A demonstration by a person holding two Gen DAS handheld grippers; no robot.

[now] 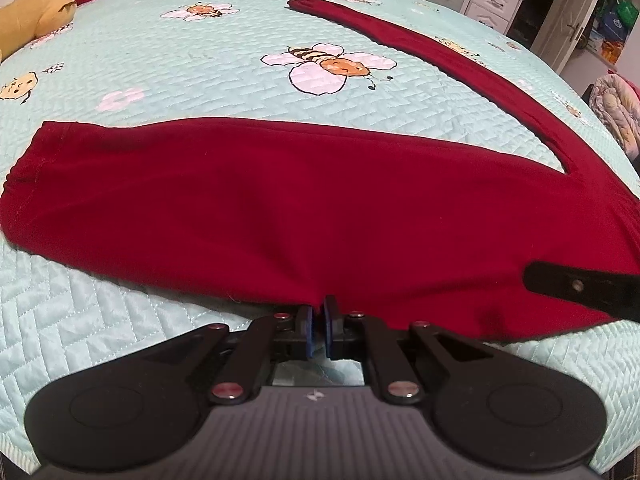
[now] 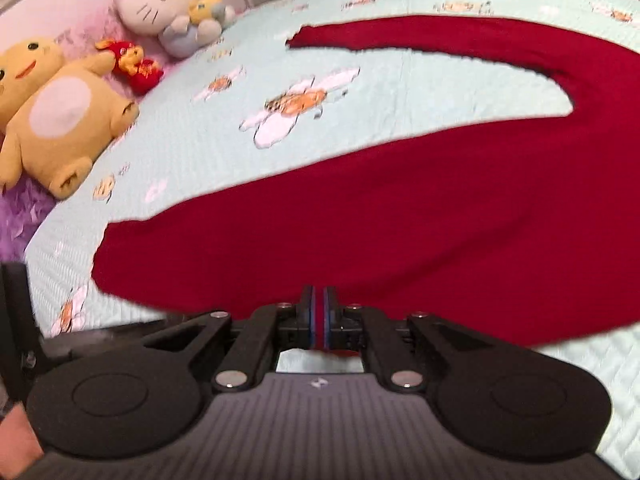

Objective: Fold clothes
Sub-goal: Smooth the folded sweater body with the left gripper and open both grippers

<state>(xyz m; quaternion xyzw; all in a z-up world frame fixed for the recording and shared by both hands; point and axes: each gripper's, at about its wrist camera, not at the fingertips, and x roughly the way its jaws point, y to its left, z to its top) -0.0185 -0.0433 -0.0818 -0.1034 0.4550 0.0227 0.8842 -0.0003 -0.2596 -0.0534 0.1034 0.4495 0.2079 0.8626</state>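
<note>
Well, the bed [image 1: 120, 328] takes up most of the room, covered in a pale mint quilt printed with bees and flowers, and spread flat across it is the dark red top [image 1: 304, 208]. Its body lies near the front edge, with one long sleeve [image 1: 420, 44] stretched away toward the far side. A row of plush toys [image 2: 64, 120] sits along the head of the bed, well apart from the garment.

The top looks soft, light and limp, a knit that would sag and drag on the quilt rather than hold any shape, so I would guess it is best taken by its near edge at two spaced points and lifted evenly.

That seems to be the arrangement here. The right gripper [image 2: 319, 312] is pinched closed with red fabric showing between its blue pads, at the near edge of the body. The left gripper [image 1: 319, 312] has its jaws drawn nearly together right at the edge; I cannot tell whether cloth is actually caught between them.
</note>
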